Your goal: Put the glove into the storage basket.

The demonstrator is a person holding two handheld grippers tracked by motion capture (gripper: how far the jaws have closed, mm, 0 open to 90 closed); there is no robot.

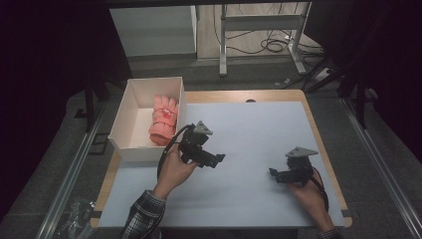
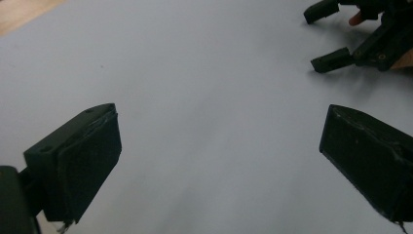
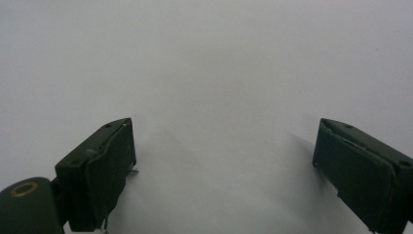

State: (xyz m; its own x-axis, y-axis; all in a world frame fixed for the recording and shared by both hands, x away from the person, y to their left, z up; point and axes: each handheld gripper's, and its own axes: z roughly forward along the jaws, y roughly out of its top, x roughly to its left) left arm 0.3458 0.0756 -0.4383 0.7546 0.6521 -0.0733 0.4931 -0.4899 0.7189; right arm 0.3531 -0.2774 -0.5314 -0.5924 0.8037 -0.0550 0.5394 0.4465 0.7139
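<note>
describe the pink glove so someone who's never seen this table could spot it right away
Start at the pale table and find the white box on its far left corner. The glove lies inside, against the box's right wall, fingers pointing away from the person. It is the one pink thing there; the left gripper and right gripper are black.

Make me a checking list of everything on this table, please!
Surface: pale sheet on a wooden table, bare in the middle.
Job's things: pink glove lying inside the white box at the table's left edge.
Clutter: nothing seen.
Tongs: left tongs open, holding nothing; right tongs open, holding nothing.
Cables: black cable looping from the left tongs; more on the floor.
Surroundings: metal frame legs behind; dark curtains.
</note>
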